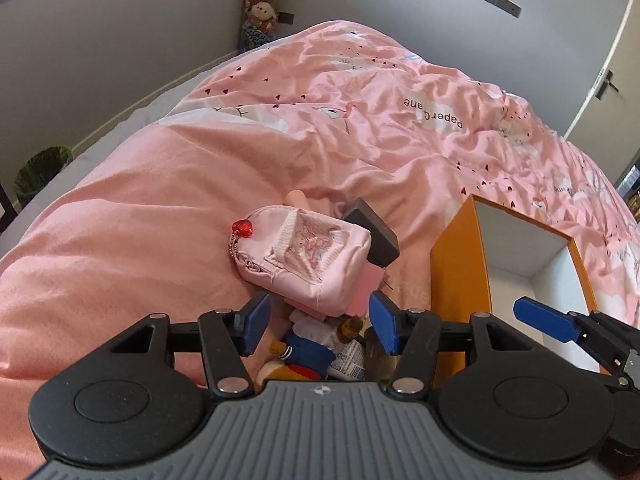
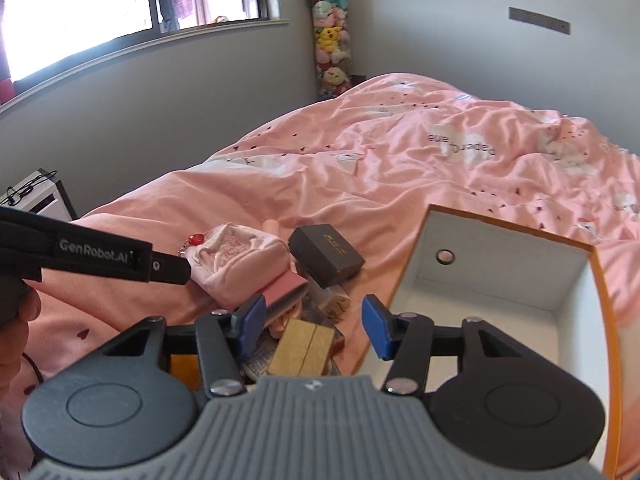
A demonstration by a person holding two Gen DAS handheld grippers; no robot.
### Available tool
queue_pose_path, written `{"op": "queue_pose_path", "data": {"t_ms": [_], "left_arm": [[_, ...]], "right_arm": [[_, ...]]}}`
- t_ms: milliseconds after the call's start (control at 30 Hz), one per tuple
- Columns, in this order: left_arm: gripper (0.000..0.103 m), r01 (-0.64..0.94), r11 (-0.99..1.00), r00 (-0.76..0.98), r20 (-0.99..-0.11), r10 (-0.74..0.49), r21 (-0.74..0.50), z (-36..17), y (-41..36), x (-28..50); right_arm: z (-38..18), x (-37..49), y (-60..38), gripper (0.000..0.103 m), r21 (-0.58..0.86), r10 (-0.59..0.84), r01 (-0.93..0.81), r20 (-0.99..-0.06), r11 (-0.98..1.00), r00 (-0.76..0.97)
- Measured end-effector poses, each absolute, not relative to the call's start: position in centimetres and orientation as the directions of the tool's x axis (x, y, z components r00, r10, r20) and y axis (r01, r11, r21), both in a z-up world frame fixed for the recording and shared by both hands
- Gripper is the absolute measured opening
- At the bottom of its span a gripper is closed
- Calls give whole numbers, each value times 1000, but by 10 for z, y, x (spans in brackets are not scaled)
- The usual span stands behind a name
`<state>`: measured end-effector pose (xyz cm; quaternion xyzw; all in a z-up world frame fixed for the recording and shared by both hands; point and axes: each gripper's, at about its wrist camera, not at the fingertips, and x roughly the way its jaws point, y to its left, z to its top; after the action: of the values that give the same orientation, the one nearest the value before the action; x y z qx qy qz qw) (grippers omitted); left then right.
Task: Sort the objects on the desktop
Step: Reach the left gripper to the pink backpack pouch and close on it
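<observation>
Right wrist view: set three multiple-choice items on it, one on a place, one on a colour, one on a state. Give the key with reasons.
1. Where does the dark grey box lie?
A. Inside the orange box
B. Between the pink pouch and the orange box
C. On the window sill

2. What colour is the orange box inside?
A. White
B. Black
C. Green

3. How does the orange box stand?
A. Shut with a lid
B. Upside down
C. Open at the top

Key:
1 B: the pouch is to its left and the orange box to its right.
2 A: the inner walls and floor show white.
3 C: the view goes straight down into it.
</observation>
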<state>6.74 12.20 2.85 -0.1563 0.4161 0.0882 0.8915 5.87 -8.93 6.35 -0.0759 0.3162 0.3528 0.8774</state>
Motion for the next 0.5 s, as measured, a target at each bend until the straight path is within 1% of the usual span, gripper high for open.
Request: {"op": "queue_pose_path", "data": {"t_ms": [233,333,400,500], "left_arm": [[67,-405,849,612,-790,-24,-340,13,164,87],[67,-467,779,611,-789,-58,-419,2,180,91],[68,-479,745,612,-785,-96,-464,-5,186,95],[68,-512,721,597,-797,-93,-467,-14,188,101]], "right_arm": [[65,96,-61,47,135,618,-718,-631,682,468],[60,105,-47,40,130,617,-736,-651,665,443],[54,113,-39,35,130,607,-737,-670,663,428],[43,125,-30,33,135,589,-735,-699,665,405]]}}
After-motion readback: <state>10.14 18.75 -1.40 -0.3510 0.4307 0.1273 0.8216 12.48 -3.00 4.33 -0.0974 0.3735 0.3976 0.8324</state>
